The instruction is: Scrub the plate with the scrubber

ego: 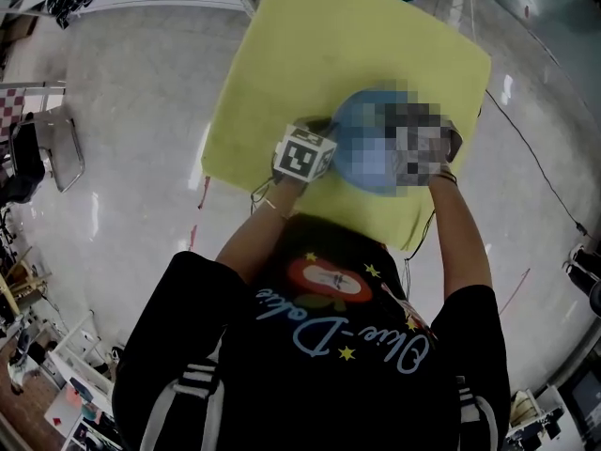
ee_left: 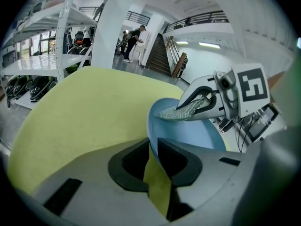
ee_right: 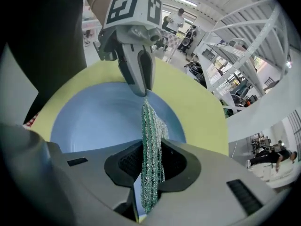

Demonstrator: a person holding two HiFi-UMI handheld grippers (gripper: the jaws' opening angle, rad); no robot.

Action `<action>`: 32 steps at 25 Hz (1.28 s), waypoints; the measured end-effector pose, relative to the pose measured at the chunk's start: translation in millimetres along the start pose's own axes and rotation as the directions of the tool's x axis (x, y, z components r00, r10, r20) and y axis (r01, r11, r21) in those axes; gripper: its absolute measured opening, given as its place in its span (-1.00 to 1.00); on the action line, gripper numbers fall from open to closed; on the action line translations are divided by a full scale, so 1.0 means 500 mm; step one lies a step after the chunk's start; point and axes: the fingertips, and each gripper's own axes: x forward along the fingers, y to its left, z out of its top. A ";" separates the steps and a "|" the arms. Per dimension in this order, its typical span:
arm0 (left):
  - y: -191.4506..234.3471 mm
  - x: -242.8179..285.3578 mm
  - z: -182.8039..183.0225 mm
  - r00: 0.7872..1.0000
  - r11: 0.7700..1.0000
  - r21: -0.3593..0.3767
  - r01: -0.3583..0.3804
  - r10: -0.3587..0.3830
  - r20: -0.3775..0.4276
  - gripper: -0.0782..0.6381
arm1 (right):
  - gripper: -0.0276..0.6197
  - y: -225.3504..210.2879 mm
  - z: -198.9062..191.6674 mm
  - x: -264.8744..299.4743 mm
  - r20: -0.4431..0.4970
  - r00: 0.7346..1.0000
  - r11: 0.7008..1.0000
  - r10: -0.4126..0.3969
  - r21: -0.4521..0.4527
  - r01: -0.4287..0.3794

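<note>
Scrubbing looks mid-way, can't tell how much is cleaned or left; blue plate (ego: pixel 362 153) sits on yellow mat (ego: pixel 319 54) toward its 6 o'clock edge. Left gripper (ee_left: pixel 153 147) pinches plate rim at 9 o'clock, jaws nearly together. Right gripper (ee_right: pixel 150 159) clamped on green scrubber (ee_right: pixel 151 140), reaching onto plate from 3 o'clock

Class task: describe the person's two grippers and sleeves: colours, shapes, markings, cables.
The left gripper and right gripper have pale grey bodies tapering to dark-lined jaws. Each carries a white cube printed with black square markers. Thin dark cables trail by the right one. The person's short sleeves are black.
</note>
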 end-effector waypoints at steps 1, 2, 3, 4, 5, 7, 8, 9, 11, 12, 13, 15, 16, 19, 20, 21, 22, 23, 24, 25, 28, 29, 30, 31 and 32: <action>0.001 -0.001 0.000 1.000 1.000 0.003 -0.002 0.002 -0.001 -0.64 | -0.73 0.000 -0.002 0.006 -0.010 1.000 1.000 0.009 -0.018 -0.009; 0.002 -0.002 0.000 1.000 1.000 0.004 -0.002 0.002 -0.001 -0.64 | -0.73 0.002 -0.004 0.011 -0.017 1.000 0.999 0.021 -0.027 -0.022; 0.002 -0.001 0.001 1.000 1.000 0.004 -0.001 0.001 -0.001 -0.63 | -0.73 0.007 -0.008 0.016 -0.021 0.999 0.999 0.037 -0.022 -0.037; 0.002 0.000 0.001 1.000 1.000 0.004 0.001 -0.001 0.000 -0.64 | -0.73 0.012 -0.012 0.021 -0.022 0.998 0.999 0.052 -0.007 -0.052; 0.002 0.000 0.000 1.000 1.000 0.004 0.002 -0.002 0.000 -0.64 | -0.73 0.018 -0.015 0.025 -0.022 0.998 0.998 0.065 0.015 -0.064; 0.002 0.000 0.000 1.000 1.000 0.005 0.002 -0.002 0.000 -0.64 | -0.72 0.025 -0.016 0.030 -0.025 0.997 0.995 0.079 0.056 -0.078; 0.003 -0.001 0.000 1.000 1.000 0.006 0.002 -0.002 0.000 -0.64 | -0.72 0.028 -0.015 0.030 -0.031 0.996 0.994 0.083 0.073 -0.081; 0.005 -0.002 0.001 1.000 1.000 0.005 0.002 -0.002 0.001 -0.64 | -0.72 0.031 -0.015 0.031 -0.040 0.995 0.992 0.088 0.090 -0.084; 0.007 -0.003 0.000 1.000 1.000 0.004 0.002 -0.002 0.005 -0.64 | -0.72 0.043 -0.013 0.030 -0.056 0.993 0.988 0.101 0.125 -0.094; 0.007 -0.004 -0.001 1.000 1.000 0.004 0.000 0.000 0.007 -0.64 | -0.72 0.052 -0.012 0.028 -0.061 0.992 0.985 0.111 0.139 -0.102; 0.006 -0.005 -0.001 1.000 1.000 0.003 -0.003 0.003 0.009 -0.64 | -0.72 0.061 -0.011 0.026 -0.063 0.991 0.983 0.122 0.149 -0.111; 0.006 -0.004 0.000 1.000 1.000 0.005 -0.012 0.012 0.012 -0.64 | -0.72 0.080 -0.010 0.020 -0.062 0.988 0.978 0.144 0.163 -0.133; 0.006 -0.002 0.000 1.000 1.000 0.006 -0.016 0.016 0.014 -0.64 | -0.71 0.090 -0.009 0.018 -0.060 0.986 0.975 0.155 0.169 -0.143; 0.008 0.001 -0.004 1.000 1.000 0.007 -0.023 0.023 0.019 -0.64 | -0.71 0.125 -0.001 0.011 -0.047 0.984 0.968 0.173 0.192 -0.161; 0.007 0.000 -0.006 1.000 1.000 0.008 -0.025 0.025 0.019 -0.64 | -0.71 0.138 0.003 0.008 -0.042 0.984 0.966 0.175 0.199 -0.163; 0.007 0.000 -0.007 0.999 1.000 0.009 -0.027 0.027 0.021 -0.64 | -0.71 0.150 0.006 0.004 -0.037 0.984 0.965 0.176 0.205 -0.165; 0.007 0.000 -0.008 0.999 1.000 0.010 -0.029 0.029 0.022 -0.64 | -0.71 0.162 0.009 0.001 -0.031 0.983 0.963 0.179 0.210 -0.169; 0.006 0.000 -0.008 0.999 0.999 0.010 -0.031 0.031 0.022 -0.64 | -0.71 0.173 0.012 -0.002 -0.026 0.983 0.961 0.184 0.214 -0.174; 0.005 0.001 -0.008 0.999 0.999 0.010 -0.033 0.033 0.022 -0.64 | -0.71 0.184 0.014 -0.005 -0.021 0.982 0.959 0.190 0.219 -0.181; 0.005 0.002 -0.008 0.999 0.999 0.008 -0.036 0.036 0.023 -0.64 | -0.71 0.195 0.015 -0.009 -0.015 0.980 0.956 0.198 0.224 -0.189; 0.004 0.005 -0.009 0.999 0.999 0.005 -0.043 0.043 0.024 -0.64 | -0.71 0.225 0.021 -0.017 0.000 0.974 0.947 0.226 0.234 -0.220; 0.004 0.005 -0.008 0.999 0.999 0.005 -0.044 0.044 0.024 -0.64 | -0.71 0.233 0.024 -0.019 0.005 0.972 0.944 0.237 0.236 -0.231; 0.003 0.005 -0.008 0.999 0.999 0.004 -0.045 0.045 0.025 -0.65 | -0.71 0.241 0.026 -0.020 0.009 0.969 0.940 0.248 0.238 -0.243; 0.004 0.004 -0.008 0.999 0.999 0.003 -0.045 0.045 0.026 -0.65 | -0.71 0.248 0.029 -0.022 0.013 0.966 0.937 0.259 0.241 -0.254; 0.004 0.003 -0.008 0.999 0.999 0.000 -0.046 0.046 0.028 -0.65 | -0.70 0.254 0.032 -0.024 0.015 0.963 0.934 0.269 0.242 -0.265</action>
